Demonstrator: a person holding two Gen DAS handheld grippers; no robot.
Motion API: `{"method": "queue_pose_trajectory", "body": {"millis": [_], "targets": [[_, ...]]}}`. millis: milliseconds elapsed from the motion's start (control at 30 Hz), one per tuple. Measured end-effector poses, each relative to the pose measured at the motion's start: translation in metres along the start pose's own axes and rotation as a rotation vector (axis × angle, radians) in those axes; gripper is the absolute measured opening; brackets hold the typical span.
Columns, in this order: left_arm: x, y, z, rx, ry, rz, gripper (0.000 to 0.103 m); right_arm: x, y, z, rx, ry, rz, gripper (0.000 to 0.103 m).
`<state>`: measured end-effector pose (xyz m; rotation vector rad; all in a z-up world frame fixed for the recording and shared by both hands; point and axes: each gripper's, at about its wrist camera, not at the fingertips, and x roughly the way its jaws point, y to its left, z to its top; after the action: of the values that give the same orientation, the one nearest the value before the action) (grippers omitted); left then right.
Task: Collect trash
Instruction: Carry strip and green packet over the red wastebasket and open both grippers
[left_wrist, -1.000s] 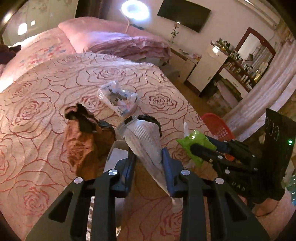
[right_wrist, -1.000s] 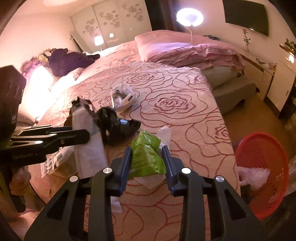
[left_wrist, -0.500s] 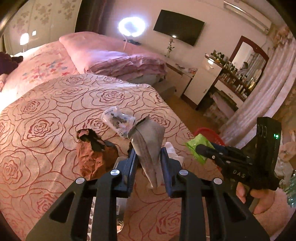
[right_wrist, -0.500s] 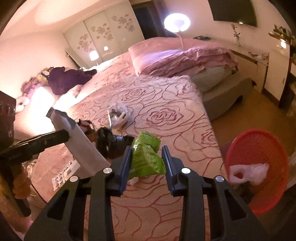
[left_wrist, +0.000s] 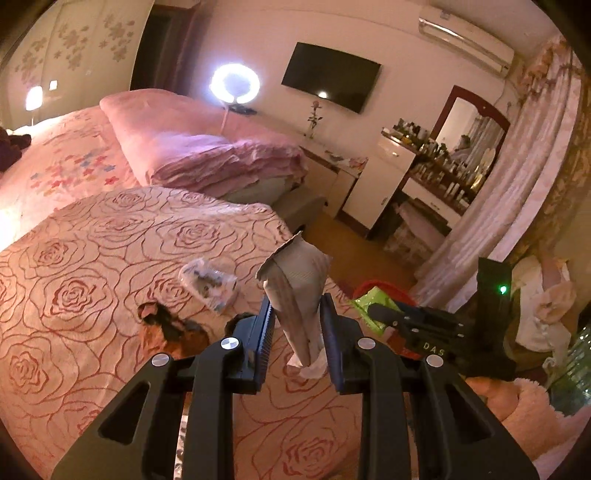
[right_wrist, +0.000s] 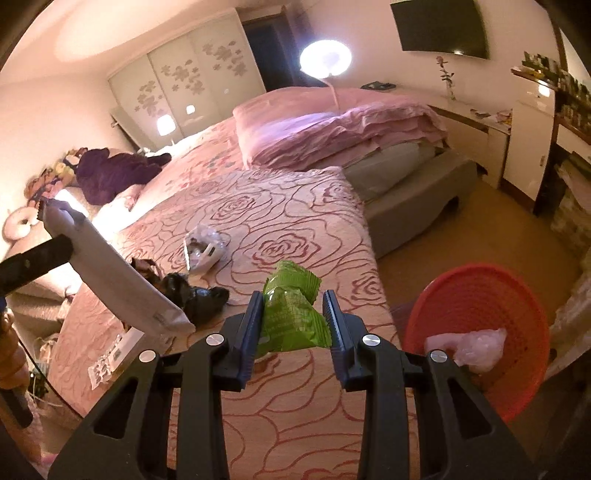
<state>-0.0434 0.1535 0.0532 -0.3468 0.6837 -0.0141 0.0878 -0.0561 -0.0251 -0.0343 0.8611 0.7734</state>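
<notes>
My left gripper (left_wrist: 297, 319) is shut on a white ribbed wrapper (left_wrist: 297, 291), held above the rose-patterned bed; the wrapper also shows in the right wrist view (right_wrist: 110, 273). My right gripper (right_wrist: 293, 314) is shut on a green snack packet (right_wrist: 293, 314), also seen in the left wrist view (left_wrist: 369, 304). A red mesh basket (right_wrist: 480, 295) stands on the floor to the right of the bed and holds a clear plastic bag (right_wrist: 476, 345). On the bed lie a clear packet (right_wrist: 203, 247), a black bag (right_wrist: 195, 295) and a brown wrapper (left_wrist: 162, 328).
A printed white sheet (right_wrist: 114, 350) lies at the bed's near left edge. Folded pink bedding (right_wrist: 332, 129) lies at the far end of the bed. A white cabinet (right_wrist: 528, 144) and a dressing table with bottles (left_wrist: 436, 162) stand beyond bare floor (right_wrist: 480, 229).
Both grippers have risen and pulled back from the bed with their items. The red basket has come further into the right wrist view.
</notes>
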Motion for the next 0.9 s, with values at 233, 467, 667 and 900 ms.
{"method": "queue_pose_trajectory", "body": {"millis": [233,467,667,900], "targets": [[0.02,-0.024,0.016,0.034,0.002,-0.048,0.024,-0.014,-0.02,0.002,0.037,-0.035,-0.044,0.033],[0.062,-0.062,0.027,0.096,0.046,-0.094,0.024,-0.028,-0.046,-0.002,0.089,-0.061,-0.1,0.033],[0.1,-0.097,0.026,0.165,0.107,-0.127,0.024,-0.042,-0.073,-0.008,0.138,-0.079,-0.171,0.033],[0.139,-0.129,0.023,0.222,0.175,-0.165,0.024,-0.05,-0.108,-0.021,0.216,-0.079,-0.254,0.033]]}}
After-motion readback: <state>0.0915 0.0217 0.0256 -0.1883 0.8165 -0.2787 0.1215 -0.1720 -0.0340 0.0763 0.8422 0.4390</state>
